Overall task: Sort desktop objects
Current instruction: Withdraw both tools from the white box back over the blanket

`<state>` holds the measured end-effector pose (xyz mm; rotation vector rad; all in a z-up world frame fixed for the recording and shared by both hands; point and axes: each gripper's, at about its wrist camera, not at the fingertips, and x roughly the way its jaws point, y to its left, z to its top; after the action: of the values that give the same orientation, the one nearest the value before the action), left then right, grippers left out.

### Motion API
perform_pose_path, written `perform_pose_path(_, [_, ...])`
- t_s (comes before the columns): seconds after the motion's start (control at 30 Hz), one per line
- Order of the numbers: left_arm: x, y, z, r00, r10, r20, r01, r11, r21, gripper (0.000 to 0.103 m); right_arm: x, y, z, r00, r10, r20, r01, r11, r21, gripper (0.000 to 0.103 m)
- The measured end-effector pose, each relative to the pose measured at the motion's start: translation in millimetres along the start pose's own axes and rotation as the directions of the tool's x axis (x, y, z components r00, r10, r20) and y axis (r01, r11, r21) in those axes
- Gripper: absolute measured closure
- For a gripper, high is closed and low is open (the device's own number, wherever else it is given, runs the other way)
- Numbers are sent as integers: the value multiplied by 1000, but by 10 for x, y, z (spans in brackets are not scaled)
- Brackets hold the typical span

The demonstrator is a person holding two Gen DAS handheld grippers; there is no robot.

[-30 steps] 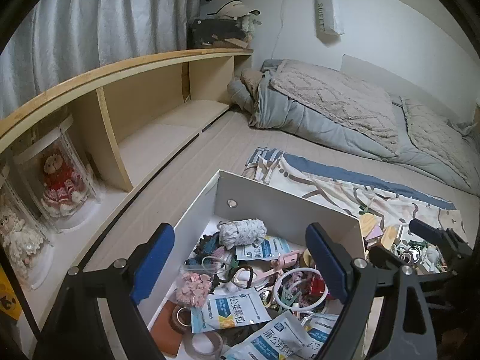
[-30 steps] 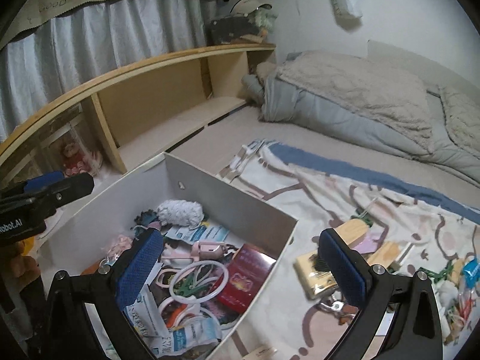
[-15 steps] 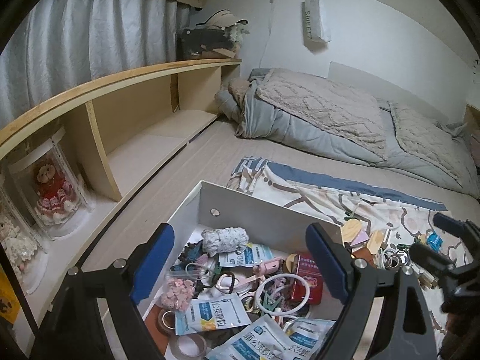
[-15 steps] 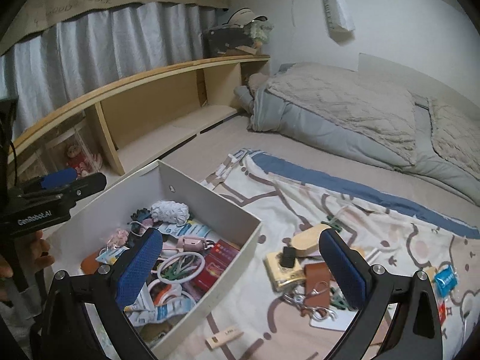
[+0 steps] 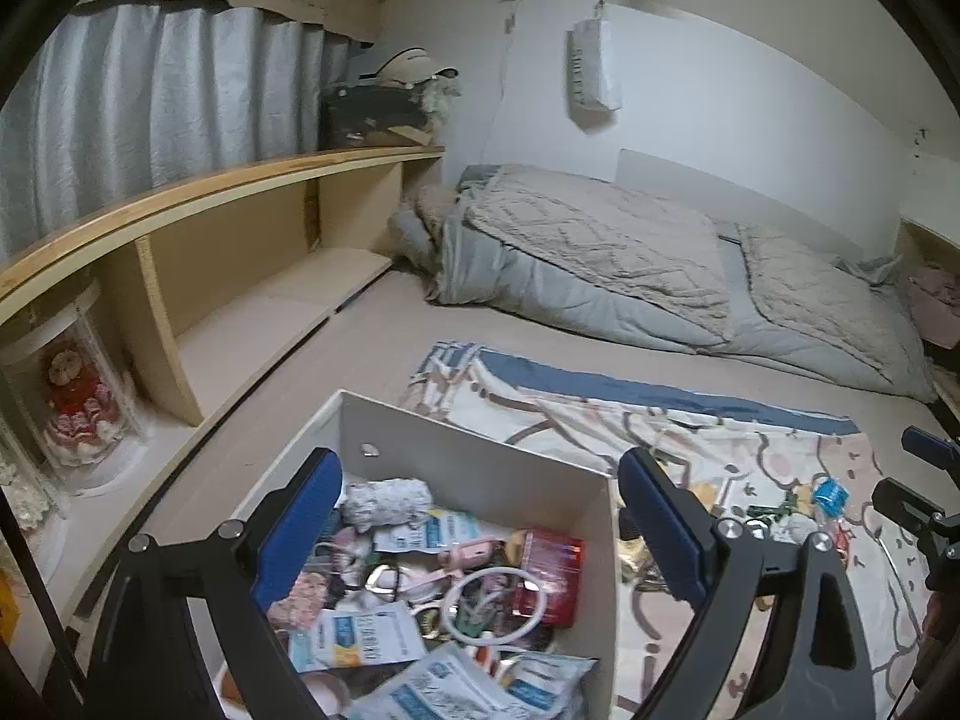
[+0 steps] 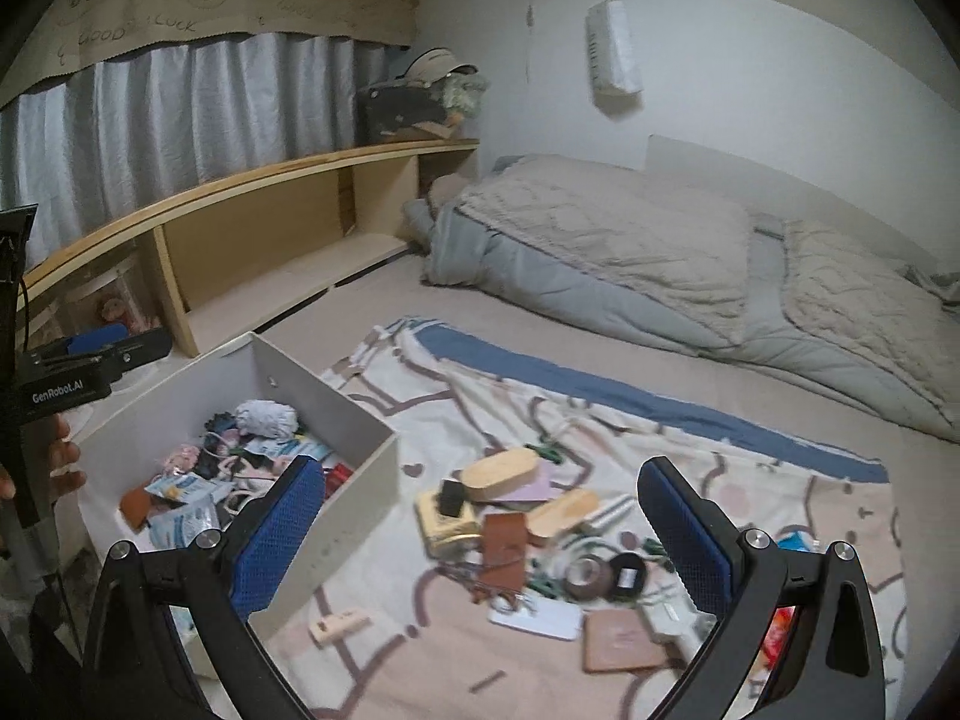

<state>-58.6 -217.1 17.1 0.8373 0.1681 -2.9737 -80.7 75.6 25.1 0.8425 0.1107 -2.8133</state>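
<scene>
Your left tongs (image 5: 477, 531) hang spread and empty over the white box (image 5: 480, 468), which is packed with packets, a white ring (image 5: 495, 603) and a red pack (image 5: 549, 570). Your right tongs (image 6: 480, 531) are also spread and empty, above the patterned cloth (image 6: 690, 450) on the bed. The loose pile lies on that cloth just right of the box: wooden brushes (image 6: 501, 471), a brown wallet (image 6: 503, 549), a tape roll (image 6: 588, 579) and a white card (image 6: 537, 618).
</scene>
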Motion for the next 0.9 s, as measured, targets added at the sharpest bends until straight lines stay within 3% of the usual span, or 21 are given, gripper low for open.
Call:
perform_pose_path(0.43, [-106,-540,6,997,-59,45,56,996,74,1,-373,-497,-173,996,-78,41,77,996,34,0])
perform_pose_path(0.9, [-154,-885,76,990,-130,59,128,991,44,0,-602,-870,-321,983,-172,69,166,983,83,0])
